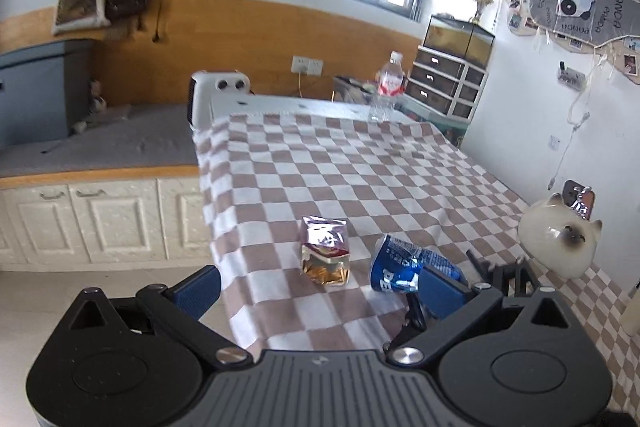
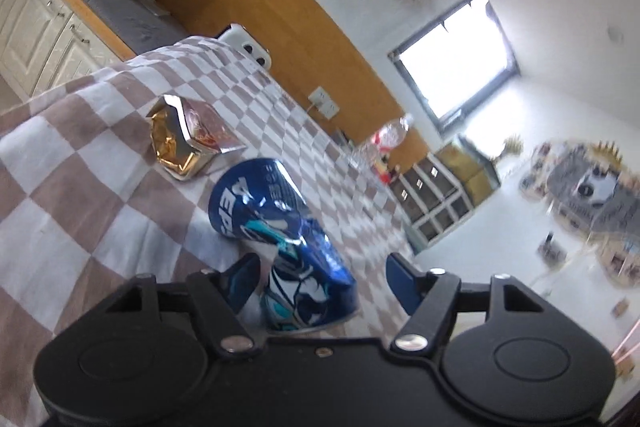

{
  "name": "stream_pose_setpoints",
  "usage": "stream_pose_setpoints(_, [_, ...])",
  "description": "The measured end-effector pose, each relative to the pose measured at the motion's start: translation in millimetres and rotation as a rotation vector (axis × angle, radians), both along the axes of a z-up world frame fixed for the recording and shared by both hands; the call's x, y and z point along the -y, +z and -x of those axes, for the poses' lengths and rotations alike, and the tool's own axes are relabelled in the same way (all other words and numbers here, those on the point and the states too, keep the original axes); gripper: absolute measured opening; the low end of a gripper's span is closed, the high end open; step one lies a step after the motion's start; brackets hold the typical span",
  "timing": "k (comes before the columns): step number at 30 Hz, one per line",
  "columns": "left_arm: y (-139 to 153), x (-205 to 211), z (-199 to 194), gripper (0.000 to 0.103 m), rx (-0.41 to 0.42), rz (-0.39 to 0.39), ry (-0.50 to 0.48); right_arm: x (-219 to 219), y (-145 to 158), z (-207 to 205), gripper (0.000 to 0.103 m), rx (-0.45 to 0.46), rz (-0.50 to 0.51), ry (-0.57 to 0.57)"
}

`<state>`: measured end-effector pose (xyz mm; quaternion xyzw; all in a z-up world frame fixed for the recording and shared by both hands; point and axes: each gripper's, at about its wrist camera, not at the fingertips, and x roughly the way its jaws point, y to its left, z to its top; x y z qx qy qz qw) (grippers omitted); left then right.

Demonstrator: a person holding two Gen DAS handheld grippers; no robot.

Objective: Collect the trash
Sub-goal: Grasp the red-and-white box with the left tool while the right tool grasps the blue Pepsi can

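Observation:
A crushed blue Pepsi can [image 1: 400, 265] lies on the checkered tablecloth [image 1: 340, 167] near the front. A shiny foil snack bag [image 1: 326, 255] stands just left of it. My left gripper [image 1: 320, 287] is open and empty, hovering in front of the bag. In the right wrist view my right gripper [image 2: 324, 281] is open with the can [image 2: 288, 227] lying between its fingers, which do not press on it. The snack bag [image 2: 186, 139] lies beyond to the left. A clear plastic bottle [image 1: 386, 87] with a red label stands at the table's far edge.
A white cat-shaped figure [image 1: 560, 243] sits at the table's right edge. A white heater [image 1: 218, 91] stands behind the table's far left corner. White cabinets [image 1: 88, 223] with a grey counter are on the left, and a drawer unit [image 1: 448, 83] is far right.

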<state>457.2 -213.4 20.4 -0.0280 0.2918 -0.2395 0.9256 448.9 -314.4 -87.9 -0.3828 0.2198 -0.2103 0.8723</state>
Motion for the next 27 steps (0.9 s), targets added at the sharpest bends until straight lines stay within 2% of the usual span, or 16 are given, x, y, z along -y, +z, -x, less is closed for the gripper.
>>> stream_pose_setpoints(4, [-10.2, 17.7, -34.0, 0.103, -0.035, 0.021, 0.015, -0.4, -3.3, -5.0, 0.048, -0.032, 0.019, 0.015])
stream_pose_setpoints(7, [-16.6, 31.5, -55.2, 0.103, -0.039, 0.01, 0.028, 3.8, -2.1, -8.3, 0.048, -0.035, 0.004, 0.021])
stream_pose_setpoints(10, [-25.3, 45.2, -72.8, 0.103, -0.041, -0.022, 0.041, 12.8, 6.2, -6.5, 0.047, -0.019, -0.077, 0.035])
stream_pose_setpoints(15, [-38.7, 56.7, -91.4, 0.103, -0.037, -0.057, 0.07, 47.6, 31.8, 0.2, 0.04, 0.025, -0.324, 0.031])
stream_pose_setpoints(19, [-48.7, 61.7, -99.8, 0.103, -0.036, -0.054, 0.086, 93.2, 55.7, 8.4, 0.032, 0.082, -0.633, 0.004])
stream_pose_setpoints(23, [-59.2, 79.5, -106.5, 0.1, -0.01, -0.11, 0.082, 129.5, 60.8, 16.8, 0.028, 0.133, -0.847, -0.024])
stream_pose_setpoints(27, [-69.8, 101.1, -112.2, 0.08, 0.011, -0.183, 0.051, 143.6, 58.6, 20.2, 0.026, 0.159, -0.919, -0.043])
